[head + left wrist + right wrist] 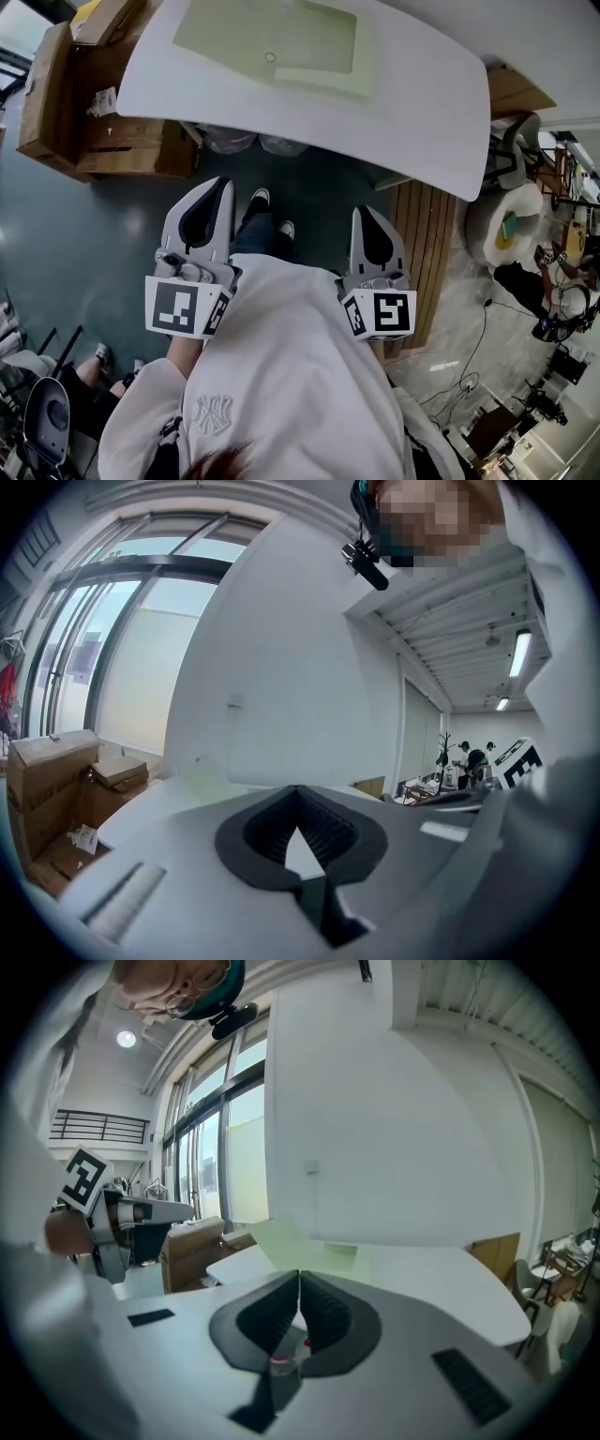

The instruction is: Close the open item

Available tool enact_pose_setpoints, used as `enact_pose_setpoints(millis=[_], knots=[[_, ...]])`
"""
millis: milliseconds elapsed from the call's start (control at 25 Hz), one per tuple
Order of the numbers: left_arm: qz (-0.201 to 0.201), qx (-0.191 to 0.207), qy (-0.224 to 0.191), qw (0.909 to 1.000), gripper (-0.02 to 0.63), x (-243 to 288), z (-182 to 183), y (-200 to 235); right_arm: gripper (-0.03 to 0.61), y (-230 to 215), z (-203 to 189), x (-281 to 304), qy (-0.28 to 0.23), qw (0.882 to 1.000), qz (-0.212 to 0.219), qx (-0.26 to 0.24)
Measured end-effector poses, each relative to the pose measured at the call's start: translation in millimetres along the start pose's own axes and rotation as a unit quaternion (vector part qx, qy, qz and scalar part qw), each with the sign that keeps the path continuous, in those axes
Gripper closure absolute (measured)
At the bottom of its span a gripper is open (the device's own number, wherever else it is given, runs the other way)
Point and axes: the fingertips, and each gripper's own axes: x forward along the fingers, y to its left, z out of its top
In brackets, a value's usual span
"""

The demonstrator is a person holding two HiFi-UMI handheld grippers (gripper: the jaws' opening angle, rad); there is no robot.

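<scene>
A pale green folder-like item (267,39) lies open on the white table (422,112), far from both grippers. In the right gripper view the green item (286,1239) shows one flap raised off the tabletop; the left gripper view catches only a faint green patch (201,780) of it. My left gripper (221,186) is held close to my body, below the table's near edge, jaws shut with nothing between them. My right gripper (367,216) hangs beside it, jaws also shut and empty. The fingertips meet in both gripper views, left gripper (298,791) and right gripper (299,1275).
Cardboard boxes (66,103) stand left of the table. Wooden boards (427,244) lie on the floor to the right, beside a round white seat (506,225). Cables (469,375) run across the floor. My shoes (259,199) are just under the table edge. People work at the far right (548,291).
</scene>
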Motion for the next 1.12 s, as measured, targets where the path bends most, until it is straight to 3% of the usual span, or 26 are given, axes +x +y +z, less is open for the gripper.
enact_pose_setpoints(millis=[480, 840, 1120], knots=[[-0.046, -0.001, -0.007, 0.9989, 0.607, 65.5, 24.1, 44.0, 0.569, -3.0, 39.5, 65.2, -0.008, 0.999, -0.034, -0.004], [-0.055, 0.008, -0.003, 0.9985, 0.607, 95.9, 30.9, 69.7, 0.568, -9.3, 58.0, 101.9, -0.022, 0.999, -0.049, -0.006], [-0.044, 0.053, 0.023, 0.9973, 0.606, 118.1, 12.2, 86.0, 0.568, -18.7, 57.2, 115.7, -0.023, 0.996, -0.089, -0.004]])
